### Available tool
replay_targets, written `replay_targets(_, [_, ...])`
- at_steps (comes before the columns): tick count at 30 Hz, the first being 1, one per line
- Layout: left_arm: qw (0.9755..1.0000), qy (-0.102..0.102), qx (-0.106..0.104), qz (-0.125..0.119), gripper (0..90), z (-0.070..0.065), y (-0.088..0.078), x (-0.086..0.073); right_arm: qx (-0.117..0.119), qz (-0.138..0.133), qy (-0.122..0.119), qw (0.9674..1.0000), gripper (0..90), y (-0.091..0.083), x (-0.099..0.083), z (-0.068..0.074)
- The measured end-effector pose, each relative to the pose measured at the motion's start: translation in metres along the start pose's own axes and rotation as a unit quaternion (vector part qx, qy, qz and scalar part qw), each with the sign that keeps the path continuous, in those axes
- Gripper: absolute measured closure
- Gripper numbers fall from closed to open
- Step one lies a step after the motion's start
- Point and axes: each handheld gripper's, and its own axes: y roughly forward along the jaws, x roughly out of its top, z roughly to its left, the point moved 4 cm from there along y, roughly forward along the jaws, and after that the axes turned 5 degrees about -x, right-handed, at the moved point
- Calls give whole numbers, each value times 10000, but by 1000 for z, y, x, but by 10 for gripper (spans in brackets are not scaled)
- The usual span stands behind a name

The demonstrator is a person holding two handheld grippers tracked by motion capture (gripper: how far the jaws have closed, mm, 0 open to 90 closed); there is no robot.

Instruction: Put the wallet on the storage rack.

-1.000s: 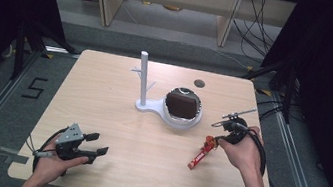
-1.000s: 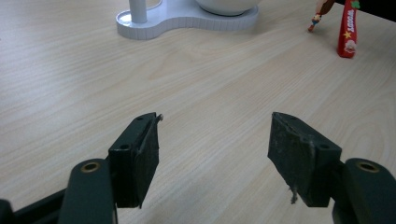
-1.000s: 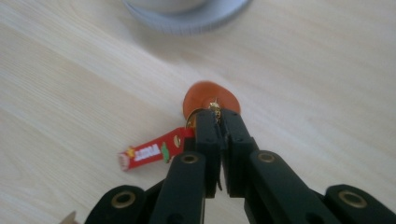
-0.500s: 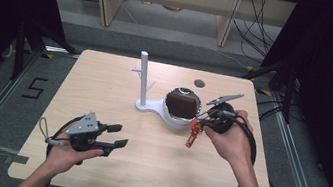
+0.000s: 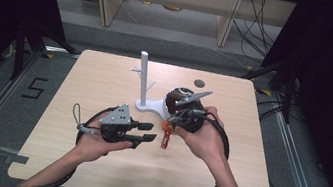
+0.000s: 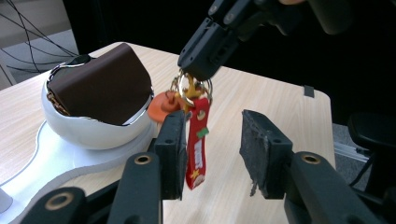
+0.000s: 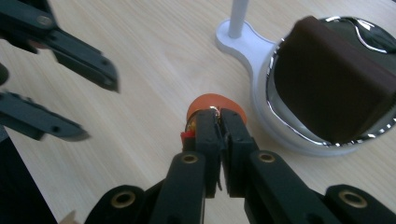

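A keychain hangs in the air over the table: a red strap (image 6: pixel 197 142) (image 5: pixel 165 137), a gold ring and an orange round tag (image 6: pixel 161 105) (image 7: pixel 210 102). My right gripper (image 7: pixel 219 119) (image 5: pixel 169 123) (image 6: pixel 201 65) is shut on the ring at its top. My left gripper (image 6: pixel 214 144) (image 5: pixel 150 132) (image 7: pixel 95 105) faces it from the left. Its jaws have just been closing and stand half apart, with the red strap between them, close to one pad and clear of the other.
A white stand with a tall pegged post (image 5: pixel 142 77) (image 7: pixel 238 18) carries a shiny white bowl (image 6: pixel 84 133) (image 7: pixel 275 119). A brown wallet (image 6: pixel 100 84) (image 7: pixel 327 79) (image 5: pixel 178 98) lies in the bowl, just behind the keychain. A dark disc (image 5: pixel 199 83) sits near the far edge.
The right gripper lifted the keychain off the table and carried it left toward the bowl. The left gripper rose, moved right to meet it, and its jaws narrowed.
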Motion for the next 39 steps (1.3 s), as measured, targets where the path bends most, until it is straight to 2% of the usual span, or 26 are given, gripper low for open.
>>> replay_targets(5, [9998,-117,163,-20,607,10,2,-2,128,-35,-90,9999,877,4,5,9])
replay_targets(9, [9999,-101,81,-36,590,11,6,-5,151,-74,-166,9997,877,7,8,13])
replay_targets(10, [9999,-77,135,19,581,11,6,-5,183,-78,-137,9997,877,7,8,14])
replay_targets(12, [9999,-62,143,12,564,12,8,-5,171,-143,-232,9995,877,7,10,14])
replay_targets(15, [9999,-81,107,-45,569,13,10,-5,244,-142,-222,9994,877,6,11,19])
replay_targets(18, [9999,-81,85,8,605,12,11,-5,293,-163,-239,9992,877,5,12,21])
replay_targets(19, [9999,-105,5,-29,616,12,13,-5,307,-171,-265,9990,877,6,12,21])
replay_targets(21, [9999,-156,37,38,661,12,13,-5,325,-150,-225,9991,877,6,12,23])
replay_targets(24, [9998,-214,-22,54,675,12,14,-5,299,-160,-259,9991,877,6,12,23])
replay_targets(27, [9994,-325,-38,106,687,12,14,-5,301,-215,-462,9982,877,7,12,21])
replay_targets(28, [9993,-340,-53,115,691,12,13,-5,370,-211,-391,9983,877,7,12,22])
replay_targets(31, [9993,-362,-81,107,719,13,12,-4,404,-212,-406,9981,876,7,12,22])
replay_targets(35, [9991,-400,-23,172,803,17,8,-4,521,-314,-563,9966,867,7,13,24])
replay_targets(36, [9990,-415,-18,189,803,17,8,-4,521,-314,-563,9966,867,7,13,24])
replay_targets(37, [9990,-400,8,212,810,17,7,-4,557,-247,-416,9973,866,6,13,26])
replay_targets(39, [9990,-420,16,181,828,18,7,-4,579,-323,-583,9961,865,7,13,26])
